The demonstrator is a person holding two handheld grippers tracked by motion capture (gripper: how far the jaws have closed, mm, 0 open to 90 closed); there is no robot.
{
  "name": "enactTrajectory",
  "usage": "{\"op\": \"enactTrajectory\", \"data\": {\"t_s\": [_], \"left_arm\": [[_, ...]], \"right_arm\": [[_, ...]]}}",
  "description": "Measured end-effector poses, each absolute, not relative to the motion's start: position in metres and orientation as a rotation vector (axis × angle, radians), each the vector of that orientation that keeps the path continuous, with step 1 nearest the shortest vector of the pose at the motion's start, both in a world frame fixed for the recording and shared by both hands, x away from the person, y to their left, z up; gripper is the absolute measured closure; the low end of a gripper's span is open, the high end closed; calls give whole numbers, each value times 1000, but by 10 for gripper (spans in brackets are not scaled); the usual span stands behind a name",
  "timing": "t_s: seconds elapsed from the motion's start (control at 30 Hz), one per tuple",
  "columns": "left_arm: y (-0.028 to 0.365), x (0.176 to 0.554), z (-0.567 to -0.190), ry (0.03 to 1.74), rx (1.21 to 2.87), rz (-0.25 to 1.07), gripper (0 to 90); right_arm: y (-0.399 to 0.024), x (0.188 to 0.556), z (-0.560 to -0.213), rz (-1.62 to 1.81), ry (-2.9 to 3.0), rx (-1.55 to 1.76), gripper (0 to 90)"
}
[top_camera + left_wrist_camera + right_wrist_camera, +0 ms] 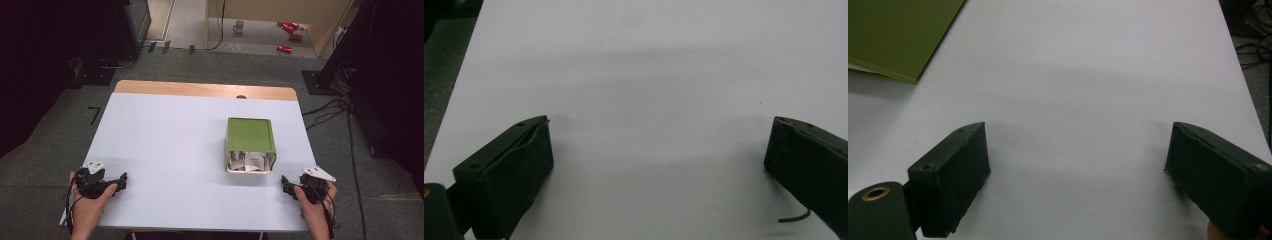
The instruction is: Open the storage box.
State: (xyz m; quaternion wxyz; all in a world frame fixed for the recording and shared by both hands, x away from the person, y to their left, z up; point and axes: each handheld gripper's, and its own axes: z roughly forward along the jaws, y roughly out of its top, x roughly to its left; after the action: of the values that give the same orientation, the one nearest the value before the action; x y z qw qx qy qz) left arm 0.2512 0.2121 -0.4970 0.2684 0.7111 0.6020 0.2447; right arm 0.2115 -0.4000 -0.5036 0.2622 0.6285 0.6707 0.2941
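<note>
A green box (250, 135) lies on its side on the white table (165, 140), right of centre; its open end faces the near edge and shows crumpled white paper (248, 162) inside. My left gripper (120, 181) rests low near the front left corner, held by a hand, jaws wide apart with bare table between them (659, 150). My right gripper (285, 184) sits near the front right corner, just right of the box's open end, jaws also wide apart over bare table (1078, 155). A green side of the box (895, 35) fills the upper left of the right gripper view.
A wooden strip (205, 90) runs along the table's far edge. Beyond it, on the floor, stand a mug (239, 26) and several red cans (290, 31). Cables (350, 130) trail over the grey carpet on the right. Dark equipment flanks both sides.
</note>
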Motion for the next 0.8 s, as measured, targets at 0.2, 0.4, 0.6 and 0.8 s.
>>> {"op": "enactTrajectory", "data": {"t_s": [0.2, 0.4, 0.6, 0.8], "left_arm": [[212, 251, -497, 1622, 1914, 661, 0], [212, 251, -497, 1621, 1912, 663, 0], [212, 251, -497, 1621, 1914, 661, 0], [212, 251, -497, 1620, 1912, 662, 0]], "right_arm": [[-400, 212, -503, 793, 1818, 1707, 100], [-400, 211, -503, 793, 1817, 1704, 101], [-399, 209, -499, 840, 1770, 1731, 145], [-390, 203, -484, 912, 1714, 1715, 208]]}}
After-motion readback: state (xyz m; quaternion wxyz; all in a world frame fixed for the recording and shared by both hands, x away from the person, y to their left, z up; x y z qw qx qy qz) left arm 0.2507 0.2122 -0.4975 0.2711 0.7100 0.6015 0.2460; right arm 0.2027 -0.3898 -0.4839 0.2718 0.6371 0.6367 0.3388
